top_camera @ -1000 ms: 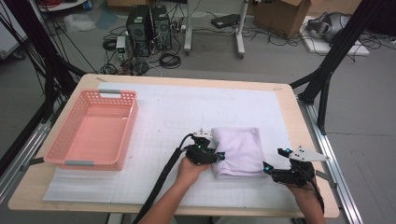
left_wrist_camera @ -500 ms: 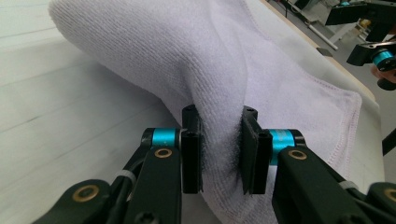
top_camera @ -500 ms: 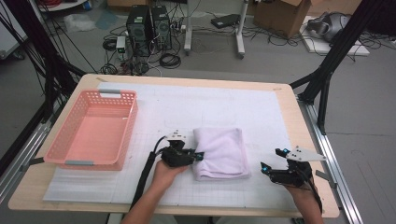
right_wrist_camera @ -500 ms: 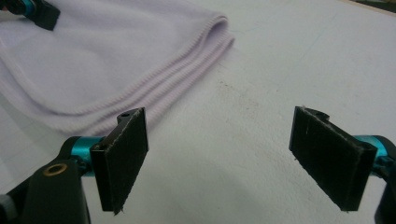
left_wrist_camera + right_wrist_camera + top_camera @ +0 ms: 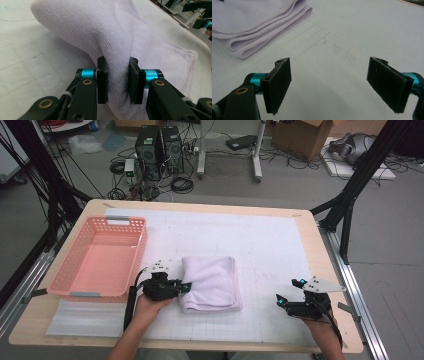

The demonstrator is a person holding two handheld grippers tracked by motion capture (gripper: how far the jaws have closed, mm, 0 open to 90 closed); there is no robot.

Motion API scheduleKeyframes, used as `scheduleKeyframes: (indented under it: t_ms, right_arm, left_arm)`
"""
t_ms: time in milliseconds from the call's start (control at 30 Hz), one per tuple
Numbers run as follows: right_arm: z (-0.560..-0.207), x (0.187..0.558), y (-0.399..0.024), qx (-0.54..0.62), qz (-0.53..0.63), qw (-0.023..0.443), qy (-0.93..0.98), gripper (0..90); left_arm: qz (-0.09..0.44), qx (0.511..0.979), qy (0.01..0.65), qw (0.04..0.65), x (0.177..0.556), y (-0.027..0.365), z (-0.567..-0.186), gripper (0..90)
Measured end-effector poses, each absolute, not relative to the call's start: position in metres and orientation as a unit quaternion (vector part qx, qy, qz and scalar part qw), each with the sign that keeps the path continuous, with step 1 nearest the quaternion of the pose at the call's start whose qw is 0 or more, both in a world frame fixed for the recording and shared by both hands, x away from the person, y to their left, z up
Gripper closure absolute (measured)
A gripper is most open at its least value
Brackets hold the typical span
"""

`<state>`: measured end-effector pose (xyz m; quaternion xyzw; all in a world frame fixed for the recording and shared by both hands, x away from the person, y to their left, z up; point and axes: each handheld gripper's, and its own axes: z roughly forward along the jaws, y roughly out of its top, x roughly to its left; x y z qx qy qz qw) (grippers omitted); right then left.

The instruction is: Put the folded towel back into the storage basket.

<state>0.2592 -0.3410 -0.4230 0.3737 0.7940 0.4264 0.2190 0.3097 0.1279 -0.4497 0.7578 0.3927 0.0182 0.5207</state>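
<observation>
since a second ago the towel [image 5: 212, 283] has slid across the mat [image 5: 260, 245] toward the basket [image 5: 100, 257], drawn along by the left gripper [image 5: 184, 286], which has travelled with it; the right gripper [image 5: 286, 292] has kept its place. folded and pale lilac, the towel now lies near the basket, its left edge just beside the basket's right wall but apart from it, on the half of the mat nearer the person. in the left gripper view the towel's edge [image 5: 117, 50] is bunched up and pinched narrow between the two black pads [image 5: 102, 82], the cloth rising in a ridge from the grip and spreading flat farther off. the left hand [image 5: 150, 307] sits below the basket's near right corner. well apart from the towel, on the side away from the basket, the right gripper hovers low over bare mat with its jaws wide and nothing between them; in its own view the towel's stacked hemmed folds [image 5: 259, 25] lie beyond its pads [image 5: 278, 82].
</observation>
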Motion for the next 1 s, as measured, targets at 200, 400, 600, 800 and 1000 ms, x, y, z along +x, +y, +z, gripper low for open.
scheduleKeyframes:
  t_ms: [200, 400, 600, 800, 1000]
  right_arm:
    - [-0.423, 0.260, -0.340, 0.373, 0.424, 0.219, 0.796, 18.7]
    - [-0.423, 0.260, -0.338, 0.370, 0.425, 0.218, 0.796, 18.7]
    - [-0.424, 0.261, -0.336, 0.368, 0.424, 0.217, 0.799, 18.7]
    - [-0.423, 0.261, -0.336, 0.369, 0.426, 0.216, 0.797, 18.8]
    - [-0.423, 0.261, -0.336, 0.368, 0.426, 0.216, 0.798, 18.9]
  left_arm:
    - [0.038, 0.730, 0.438, 0.523, 0.311, 0.131, -0.452, 38.7]
    - [0.039, 0.710, 0.476, 0.517, 0.317, 0.129, -0.454, 33.7]
    - [0.020, 0.732, 0.474, 0.489, 0.324, 0.116, -0.455, 37.8]
    - [0.038, 0.753, 0.453, 0.475, 0.322, 0.105, -0.454, 45.2]
    - [0.039, 0.763, 0.434, 0.476, 0.321, 0.104, -0.455, 55.2]
